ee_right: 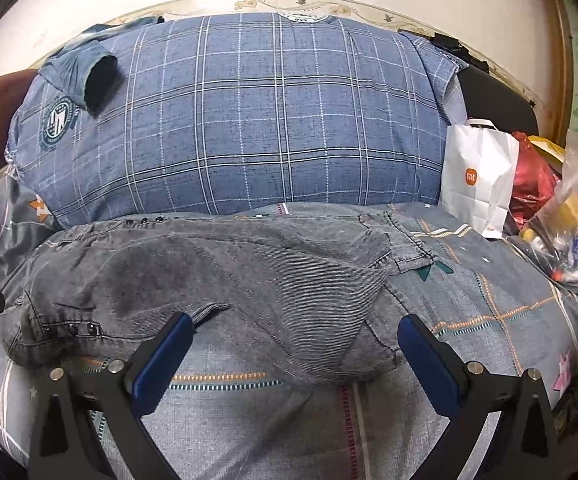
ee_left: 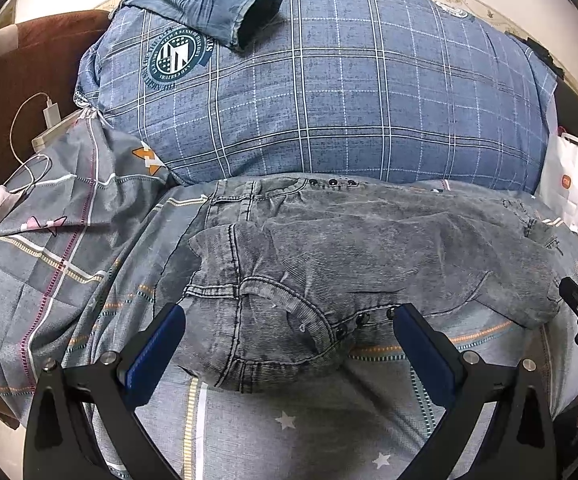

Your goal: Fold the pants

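Across the bed [ee_left: 249, 420], in the left wrist view, the pants [ee_left: 349, 256] lie in a rumpled heap of faded grey ribbed denim, with stitched seams and a row of dark metal buttons near the waistband. They rest on a grey sheet printed with stars and dashed stripes. Beyond them bulges a blue plaid quilt [ee_left: 329, 92] bearing a round crest, with a blue denim sleeve [ee_left: 245, 4] draped on top. The left gripper [ee_left: 289, 332] hovers over the near edge of the pants, its blue-padded fingers [ee_left: 157, 348] spread wide and holding nothing. At far left lies a white charger [ee_left: 51, 114] with its cable; at right stands a white paper bag [ee_left: 569, 184]

From the right wrist view, the pants [ee_right: 217, 276] spread leftward, a hemmed leg end lying flat toward the right. The right gripper [ee_right: 295, 352] sits low over the near fold, fingers [ee_right: 433, 360] wide apart and empty. The white paper bag [ee_right: 477, 176] stands upright at far right, its contents hidden; beside it a red bag [ee_right: 533, 168] and a crinkled clear plastic bag [ee_right: 577, 200] hold small, indistinct items
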Demonstrator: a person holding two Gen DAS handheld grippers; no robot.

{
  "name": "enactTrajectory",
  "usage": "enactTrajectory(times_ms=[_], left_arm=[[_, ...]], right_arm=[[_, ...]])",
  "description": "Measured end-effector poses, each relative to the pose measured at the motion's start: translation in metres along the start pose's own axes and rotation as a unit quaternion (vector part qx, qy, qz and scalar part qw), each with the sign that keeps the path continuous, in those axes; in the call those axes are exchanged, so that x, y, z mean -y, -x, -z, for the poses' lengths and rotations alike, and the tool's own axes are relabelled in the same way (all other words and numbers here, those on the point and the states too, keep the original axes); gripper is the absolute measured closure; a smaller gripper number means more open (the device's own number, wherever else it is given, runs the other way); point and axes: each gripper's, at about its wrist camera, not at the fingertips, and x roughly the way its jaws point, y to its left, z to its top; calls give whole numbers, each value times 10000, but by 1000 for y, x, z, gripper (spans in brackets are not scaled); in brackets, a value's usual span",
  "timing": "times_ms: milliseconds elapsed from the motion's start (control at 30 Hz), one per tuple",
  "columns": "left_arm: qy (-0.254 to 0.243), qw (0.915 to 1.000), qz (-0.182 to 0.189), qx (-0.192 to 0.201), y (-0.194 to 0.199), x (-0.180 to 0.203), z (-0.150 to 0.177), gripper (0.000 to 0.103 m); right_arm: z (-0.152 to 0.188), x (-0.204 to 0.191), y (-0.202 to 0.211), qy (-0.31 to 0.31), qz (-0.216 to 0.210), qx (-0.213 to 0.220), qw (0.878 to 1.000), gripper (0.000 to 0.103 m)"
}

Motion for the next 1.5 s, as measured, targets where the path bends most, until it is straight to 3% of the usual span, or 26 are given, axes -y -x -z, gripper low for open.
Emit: enactTrajectory(times_ms=[800,1000,1133,1233,1300,1433,1500], left_arm=[[18,10000,-38,-63,-11,-5,0,0],[90,9998,29,-155,-18,-24,-10,0],[639,9974,173,-299,-35,-66,-29,0],[785,9963,21,-360,-48,-87,-29,0],[679,9965,-97,-486,-55,-89,-21,0],[725,9926,130,-963,-77,-89,6,0],[862,9901,159,-1094,-87,-92,11,0]], right_arm=[[0,7,-9,44,187,-92,9998,0],[-8,21,-14,-18,-61,-258,9996,0],[-24,72,-30,-456,-93,-545,9974,0],[-23,123,-62,-1012,-57,-1251,9870,0],[-12,149,-83,-1402,-190,-1831,9729,0],[-6,160,-96,-1664,-626,-1983,9639,0],[-8,158,-108,-1644,-567,-2124,9616,1]])
